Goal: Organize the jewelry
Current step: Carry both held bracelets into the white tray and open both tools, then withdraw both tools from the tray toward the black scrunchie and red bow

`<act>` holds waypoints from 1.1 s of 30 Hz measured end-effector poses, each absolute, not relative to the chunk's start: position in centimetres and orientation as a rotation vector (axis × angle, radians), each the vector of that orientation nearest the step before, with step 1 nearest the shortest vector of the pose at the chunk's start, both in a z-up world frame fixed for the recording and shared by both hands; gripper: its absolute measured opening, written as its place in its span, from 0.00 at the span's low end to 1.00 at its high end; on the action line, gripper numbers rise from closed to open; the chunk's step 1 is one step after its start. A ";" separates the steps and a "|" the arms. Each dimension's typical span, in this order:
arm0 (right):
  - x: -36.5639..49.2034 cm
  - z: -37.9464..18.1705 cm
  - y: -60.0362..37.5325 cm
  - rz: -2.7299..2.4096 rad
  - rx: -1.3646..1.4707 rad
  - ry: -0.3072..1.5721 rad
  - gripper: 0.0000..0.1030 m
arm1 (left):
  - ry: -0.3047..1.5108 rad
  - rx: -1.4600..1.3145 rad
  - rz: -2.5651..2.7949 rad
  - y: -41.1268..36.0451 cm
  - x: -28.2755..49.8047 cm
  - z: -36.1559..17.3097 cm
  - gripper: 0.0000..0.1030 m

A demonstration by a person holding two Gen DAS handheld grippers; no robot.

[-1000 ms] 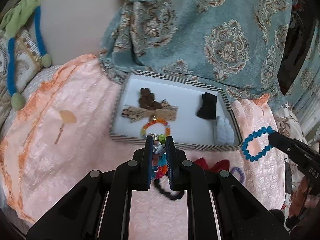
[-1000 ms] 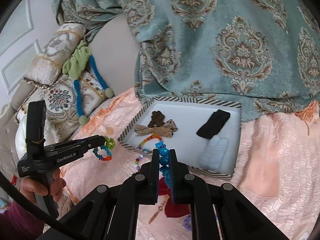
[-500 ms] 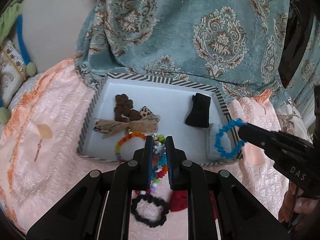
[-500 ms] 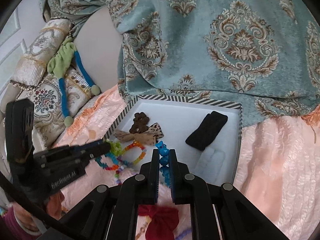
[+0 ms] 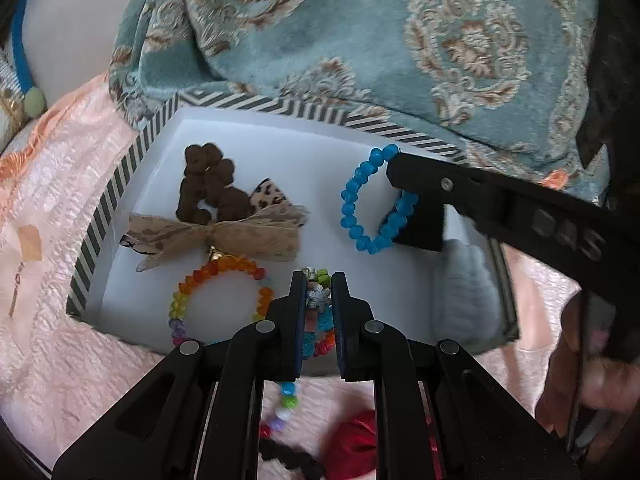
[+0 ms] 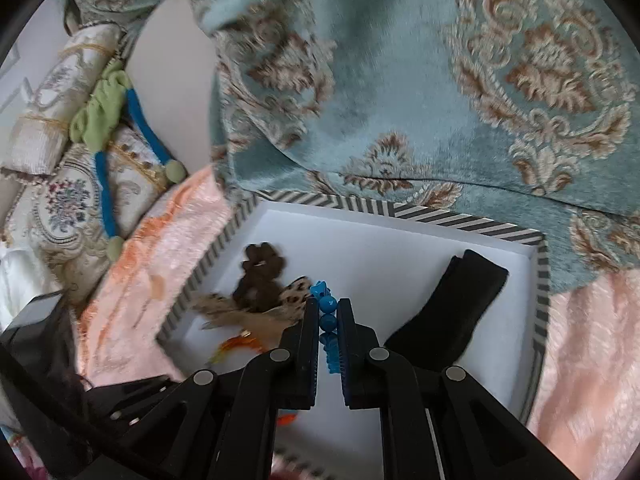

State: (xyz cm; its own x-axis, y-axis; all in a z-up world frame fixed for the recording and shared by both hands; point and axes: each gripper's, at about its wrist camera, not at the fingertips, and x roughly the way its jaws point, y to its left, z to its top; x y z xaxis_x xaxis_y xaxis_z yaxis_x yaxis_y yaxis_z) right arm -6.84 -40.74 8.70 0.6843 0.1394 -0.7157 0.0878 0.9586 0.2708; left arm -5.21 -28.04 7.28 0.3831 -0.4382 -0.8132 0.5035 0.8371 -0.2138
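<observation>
- I see soft, even daylight in both views; which side it comes from I cannot tell.
- The white floor of the striped tray (image 5: 120, 184) is the brightest patch, nearly washed out, with faint soft shadows under the pieces lying in it.
- Beyond the tray, the teal patterned fabric (image 6: 400, 92) is smeared with motion blur in the right wrist view.
- The left hand-held gripper (image 5: 319, 292) looks sharp, while the red bow (image 5: 356, 440) below the tray is blurred.
- Fisheye bending curves the tray's rim, and black vignetting fills every corner.
</observation>
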 end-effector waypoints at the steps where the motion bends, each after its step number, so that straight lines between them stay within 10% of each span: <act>1: -6.1 7.9 -41.3 0.011 0.297 0.833 0.08 | 1.018 0.072 -0.594 -28.0 -4.9 6.9 0.11; 9: -4.0 4.8 -43.6 -0.093 0.291 0.878 0.07 | 1.021 0.087 -0.559 -28.2 -4.0 5.4 0.12; 14: -5.7 5.5 -44.0 -0.086 0.332 0.873 0.15 | 0.997 0.108 -0.551 -28.2 -4.5 5.5 0.45; 21: -10.7 8.2 -42.4 -0.066 0.353 0.812 0.36 | 0.968 0.100 -0.531 -26.6 -6.3 7.3 0.49; 33: -21.1 11.4 -37.2 -0.085 0.290 0.736 0.42 | 0.833 0.163 -0.428 -21.9 -13.3 12.0 0.49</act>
State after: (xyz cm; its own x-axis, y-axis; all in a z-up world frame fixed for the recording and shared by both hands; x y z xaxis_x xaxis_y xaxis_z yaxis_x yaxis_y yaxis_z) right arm -21.08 -37.21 11.43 0.7398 0.0254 -0.6724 0.1773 0.9566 0.2312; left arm -13.25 -21.94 11.96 0.5933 -0.3038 -0.7455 0.4297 0.9026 -0.0259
